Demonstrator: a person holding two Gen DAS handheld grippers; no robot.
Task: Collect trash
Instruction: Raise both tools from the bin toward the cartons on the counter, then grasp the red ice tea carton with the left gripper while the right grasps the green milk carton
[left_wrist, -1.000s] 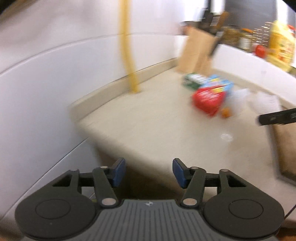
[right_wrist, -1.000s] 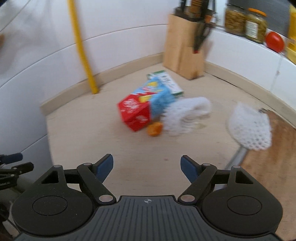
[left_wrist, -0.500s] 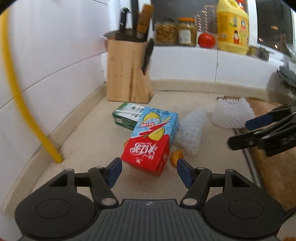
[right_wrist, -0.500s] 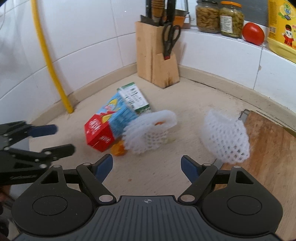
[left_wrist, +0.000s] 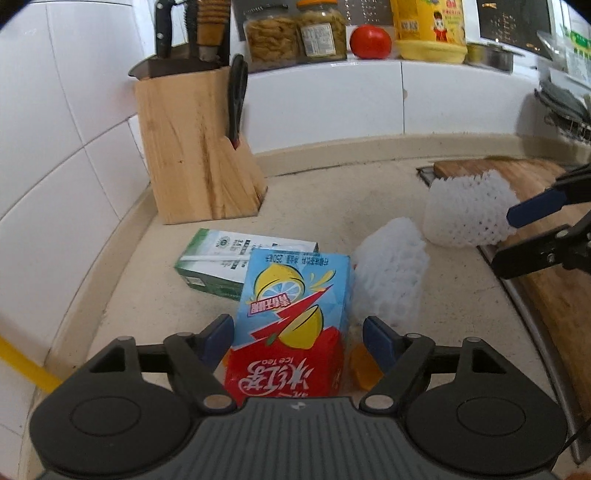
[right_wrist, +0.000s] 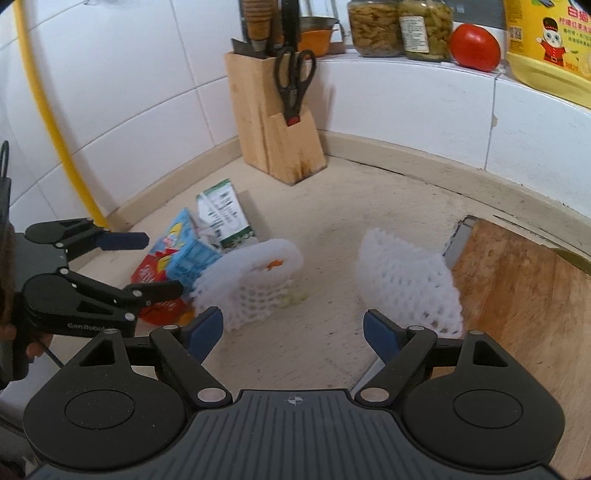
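A yellow pipe (right_wrist: 55, 122) ran down the tiled wall at the far left. Next to it on the table (right_wrist: 369, 192), the left tongs (left_wrist: 299, 332) pointed down at the trash, their jaws opening, with the red end of the tea carton (left_wrist: 291, 321) between the blue pads (left_wrist: 218, 338) but not pressed by them. The tea carton lay flat, its blue end against a green carton (left_wrist: 218, 262) lying behind it. At the back, a knife block (left_wrist: 195, 147) stood in the corner with scissors (right_wrist: 293, 79) stuck in its front slot. An orange scrap (left_wrist: 364, 369) lay just beside the carton's red end, partly hidden by the right pad; it might have been peel, but the view was too poor to say. To the right of the carton, touching it, sat a white foam net (left_wrist: 388, 269), with another bit of orange showing inside it in the right wrist view. A second net (right_wrist: 410, 284) lay further right, apart from the first, its edge on the wooden board (right_wrist: 524, 295). The right tongs (right_wrist: 293, 332) hung over bare table between the two nets, jaws wide and empty. On the ledge above stood two jars (right_wrist: 400, 27), a tomato (right_wrist: 474, 48) and a yellow bottle (right_wrist: 546, 40).
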